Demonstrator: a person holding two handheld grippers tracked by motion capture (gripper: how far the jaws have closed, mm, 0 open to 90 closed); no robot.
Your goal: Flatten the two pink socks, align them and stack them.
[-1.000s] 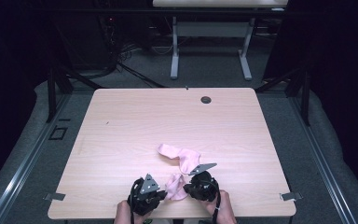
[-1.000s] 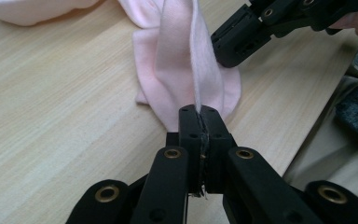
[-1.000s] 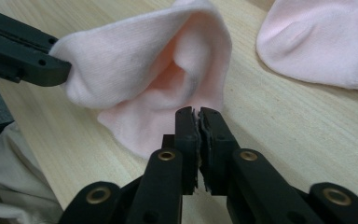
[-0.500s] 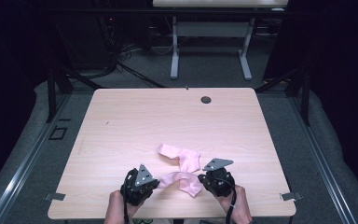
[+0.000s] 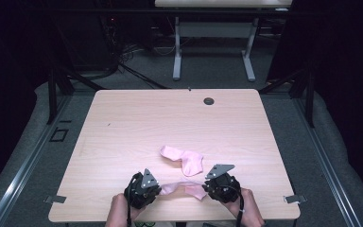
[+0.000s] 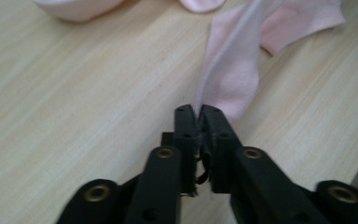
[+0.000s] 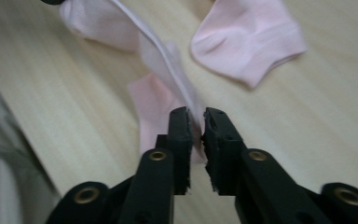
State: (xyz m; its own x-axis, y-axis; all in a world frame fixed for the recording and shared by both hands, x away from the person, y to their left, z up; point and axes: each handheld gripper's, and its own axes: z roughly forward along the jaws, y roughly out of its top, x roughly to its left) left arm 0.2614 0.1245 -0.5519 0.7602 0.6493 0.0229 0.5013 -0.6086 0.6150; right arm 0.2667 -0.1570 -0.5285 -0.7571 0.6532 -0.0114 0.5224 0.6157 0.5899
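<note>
Tongs, left (image 6: 198,112) and right (image 7: 196,114), pinch soft pink knit sock (image 5: 184,188) taut; jaws easing apart.

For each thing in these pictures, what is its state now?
Near sock: stretched between both grippers, an end in each.
Far sock: lying loose on the table, untouched.
Left gripper: nearly shut on the near sock, jaws just opening.
Right gripper: pinching the near sock, jaws just opening.

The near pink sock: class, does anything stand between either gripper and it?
Nothing visible does. The left gripper and the right gripper, whose jaws have just been opening slightly, each have an end of the near pink sock between their tips. The other sock lies apart, farther up the table.
</note>
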